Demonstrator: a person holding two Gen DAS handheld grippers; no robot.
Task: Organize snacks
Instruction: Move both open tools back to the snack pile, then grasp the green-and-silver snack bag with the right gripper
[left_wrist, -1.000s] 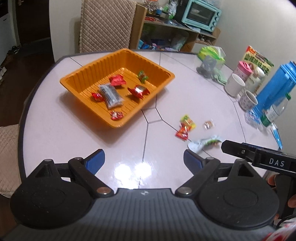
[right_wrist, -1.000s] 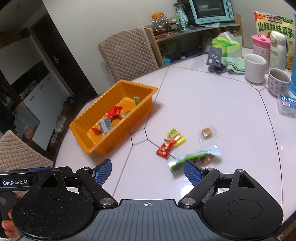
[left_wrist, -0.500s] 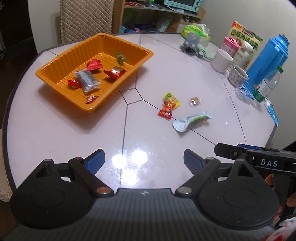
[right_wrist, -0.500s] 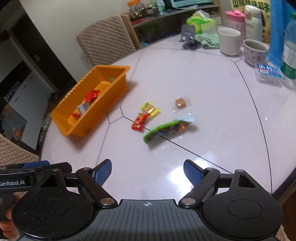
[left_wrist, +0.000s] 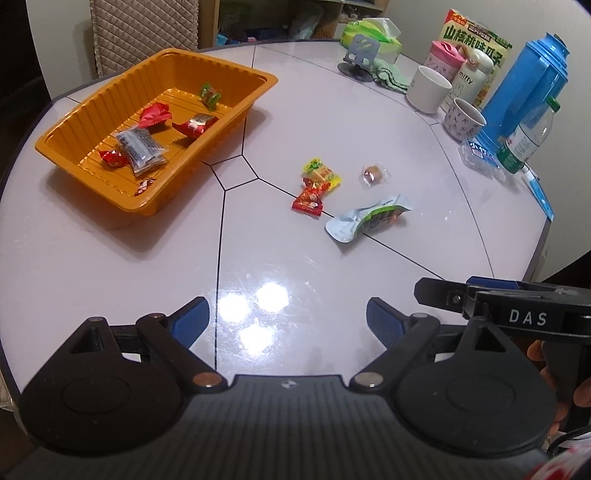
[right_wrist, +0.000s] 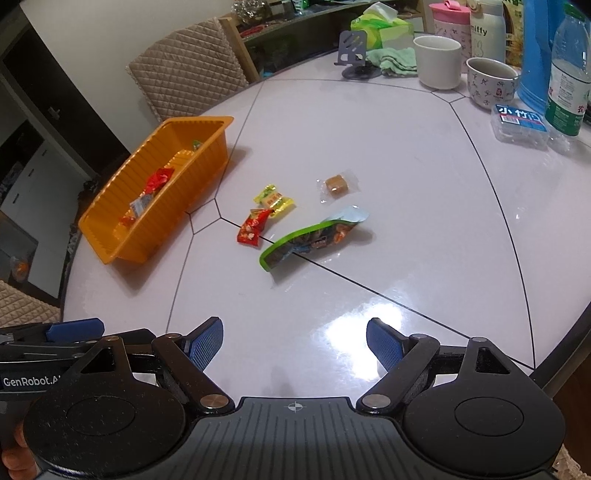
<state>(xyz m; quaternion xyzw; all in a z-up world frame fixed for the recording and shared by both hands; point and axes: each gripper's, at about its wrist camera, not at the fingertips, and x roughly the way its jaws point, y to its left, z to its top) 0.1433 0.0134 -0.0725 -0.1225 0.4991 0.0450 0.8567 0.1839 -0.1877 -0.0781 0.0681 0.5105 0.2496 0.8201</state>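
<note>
An orange tray (left_wrist: 236, 122) (right_wrist: 207, 170) sits at the table's left and holds several wrapped snacks. Loose on the table lie a yellow candy (left_wrist: 322, 172) (right_wrist: 274, 199), a red candy (left_wrist: 309, 199) (right_wrist: 253, 228), a clear-wrapped brown cube (left_wrist: 373, 174) (right_wrist: 337, 184) and a long green packet (left_wrist: 369, 218) (right_wrist: 314, 238). My left gripper (left_wrist: 288, 323) is open and empty above the table's near edge. My right gripper (right_wrist: 294, 341) is open and empty, short of the green packet. Its side shows in the left wrist view (left_wrist: 517, 314).
At the table's far right stand a white mug (left_wrist: 428, 88), a patterned cup (left_wrist: 463, 118), a pink tumbler (left_wrist: 441, 59), a blue flask (left_wrist: 524, 85), a water bottle (left_wrist: 528, 136) and a small clear box (right_wrist: 519, 125). A tissue pack (left_wrist: 373, 37) and phone stand (left_wrist: 360, 61) sit behind. A quilted chair (right_wrist: 188, 85) stands behind the tray.
Both grippers have pulled back and risen from the table, so the tray and loose snacks look farther away. Both stay open. No snack has moved.
</note>
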